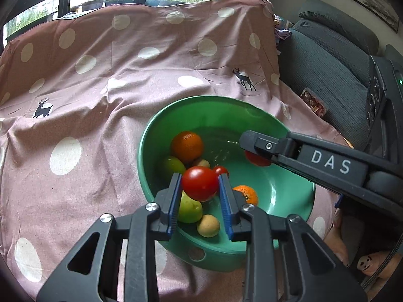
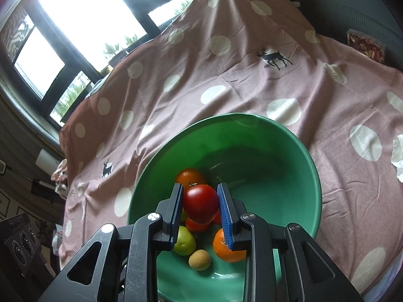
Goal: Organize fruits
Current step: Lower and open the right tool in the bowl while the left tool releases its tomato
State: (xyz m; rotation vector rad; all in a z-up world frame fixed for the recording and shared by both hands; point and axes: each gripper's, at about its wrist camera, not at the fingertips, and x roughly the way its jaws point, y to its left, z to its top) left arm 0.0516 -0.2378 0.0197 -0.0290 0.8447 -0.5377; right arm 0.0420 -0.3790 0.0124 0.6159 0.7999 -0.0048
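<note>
L wrist | left gripper (image 1: 200,183) clamps tomato (image 1: 200,183), roundish, no clear axis | right gripper (image 2: 200,201) clamps red tomato (image 2: 200,203), stem up-left

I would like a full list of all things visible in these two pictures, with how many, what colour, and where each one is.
bowl: one, green, on the cloth
tomatoes: one red in each gripper, above the bowl; at least one smaller red one inside
oranges: two, orange, inside the bowl
green fruits: two, inside the bowl
small tan fruits: two, inside the bowl
cloth: one, pink with white dots and dark deer
sofa: one, grey, beside the cloth
windows: dark frames, behind the cloth
left gripper: black, blue pads, shut on a tomato
right gripper: black, blue pads, shut on a tomato
</note>
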